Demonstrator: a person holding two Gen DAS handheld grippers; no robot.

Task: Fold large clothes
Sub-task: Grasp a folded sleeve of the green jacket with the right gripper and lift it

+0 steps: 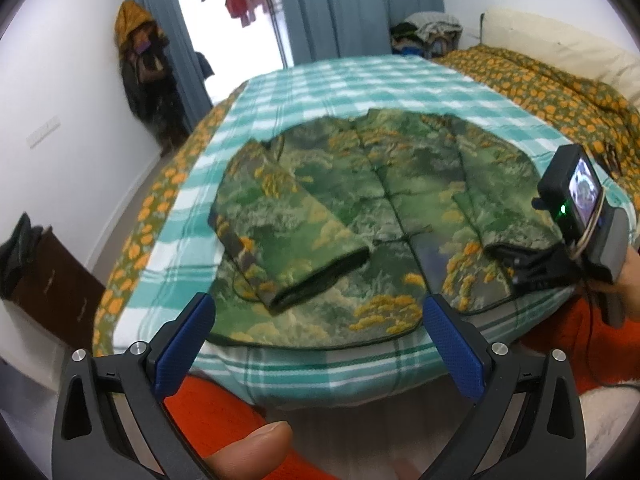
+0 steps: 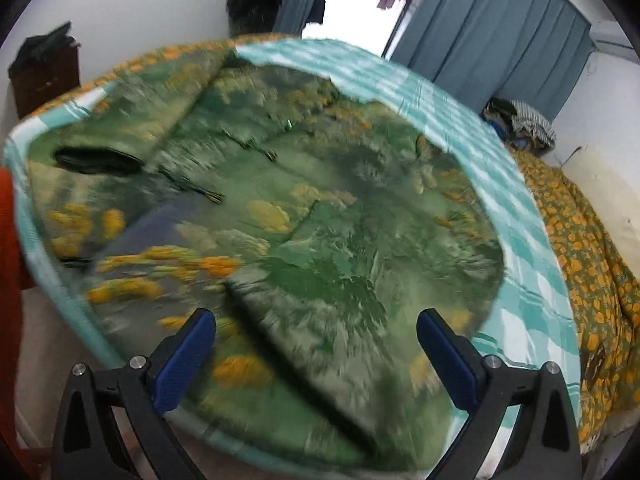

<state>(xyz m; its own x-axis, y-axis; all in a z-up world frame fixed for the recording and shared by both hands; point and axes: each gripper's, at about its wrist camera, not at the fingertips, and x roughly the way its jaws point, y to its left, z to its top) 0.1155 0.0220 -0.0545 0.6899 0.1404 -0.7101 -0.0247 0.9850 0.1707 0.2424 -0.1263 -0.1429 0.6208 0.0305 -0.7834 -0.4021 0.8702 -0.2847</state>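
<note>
A green jacket (image 1: pixel 360 208) with yellow and orange print lies face up on the teal checked sheet (image 1: pixel 320 80) of a bed. Its left sleeve (image 1: pixel 288 248) is folded across the front, dark cuff toward me. My left gripper (image 1: pixel 320 336) hovers open over the jacket's near hem, holding nothing. In the left wrist view my right gripper (image 1: pixel 528 268) sits at the right sleeve's cuff. The blurred right wrist view has the right gripper (image 2: pixel 316 340) open, with that sleeve (image 2: pixel 320 320) lying under and between its blue pads (image 2: pixel 188 352).
An orange-flowered quilt (image 1: pixel 560 96) and a cream pillow (image 1: pixel 560 44) fill the bed's right side. A clothes pile (image 1: pixel 428 32) sits at the back by blue curtains (image 1: pixel 352 4). A dark cabinet (image 1: pixel 48 280) and hanging coats (image 1: pixel 148 80) line the left wall.
</note>
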